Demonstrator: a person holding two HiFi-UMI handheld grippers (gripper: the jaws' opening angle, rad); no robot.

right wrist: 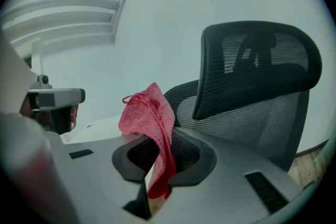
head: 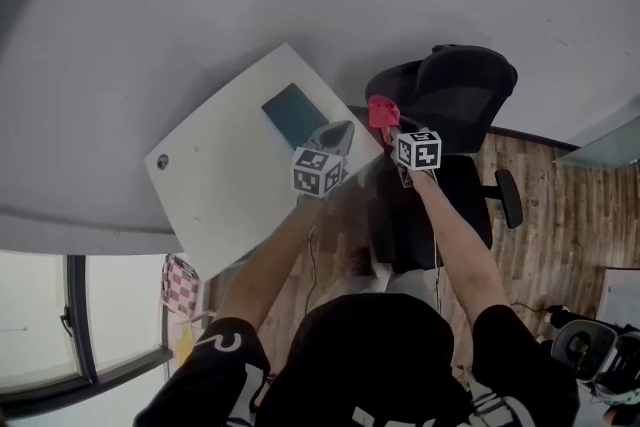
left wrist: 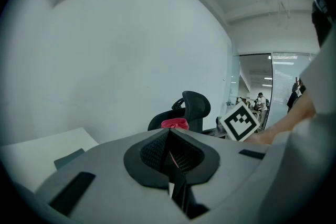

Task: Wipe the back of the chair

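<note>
A black mesh office chair (head: 455,100) stands against the wall, right of a white table. In the right gripper view its headrest (right wrist: 257,63) and curved back (right wrist: 236,118) rise close ahead. My right gripper (right wrist: 157,136) is shut on a red cloth (right wrist: 151,115), which bunches up above the jaws. In the head view the red cloth (head: 382,109) is held just left of the chair back, with the right gripper (head: 392,127) below it. My left gripper (head: 338,135) hovers over the table corner. Its jaws (left wrist: 169,134) are shut with nothing between them, and the chair (left wrist: 191,107) shows beyond.
The white table (head: 220,165) carries a dark teal flat item (head: 295,110). A pink checked cloth (head: 180,283) hangs below the table edge by the window. The floor (head: 560,215) is wooden. The chair armrest (head: 510,198) juts out to the right.
</note>
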